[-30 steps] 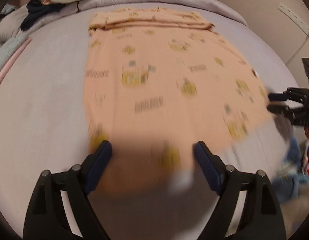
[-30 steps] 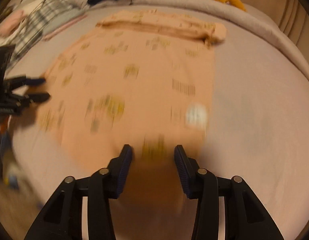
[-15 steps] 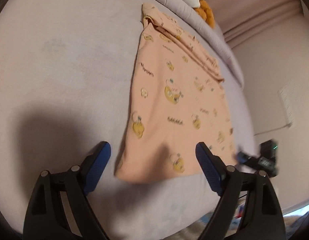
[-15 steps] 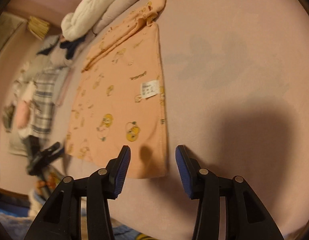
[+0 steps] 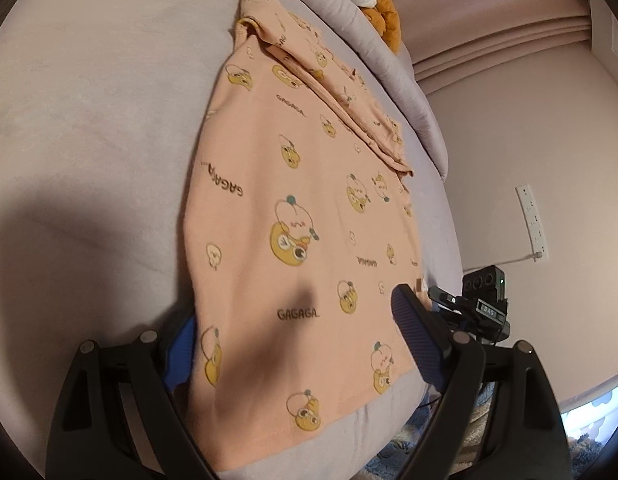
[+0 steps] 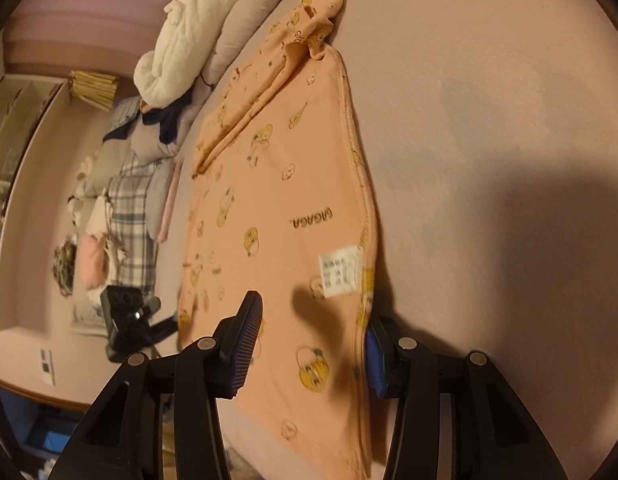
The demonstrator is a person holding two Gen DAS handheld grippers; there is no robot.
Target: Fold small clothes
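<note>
A small peach garment (image 5: 293, 216) printed with yellow cartoon figures and "GAGAGA" lies flat on the lilac bed; it also shows in the right wrist view (image 6: 285, 208), with a white care label (image 6: 341, 270). Its sleeves are folded across the far end. My left gripper (image 5: 293, 336) is open, one finger over the cloth and the other at the side edge near the hem corner. My right gripper (image 6: 313, 336) is open and straddles the opposite corner the same way. Neither is closed on the cloth.
The lilac bed sheet (image 5: 89, 120) spreads to the left. A white blanket (image 6: 181, 36) and a plaid cloth pile (image 6: 129, 216) lie at the bed's far end. A wall power strip (image 5: 532, 220) is on the right. The other gripper shows in each view (image 5: 481, 308) (image 6: 129, 320).
Both grippers have moved down and in to the garment's near corners. Each now straddles a side edge by the hem. The garment has not moved.
</note>
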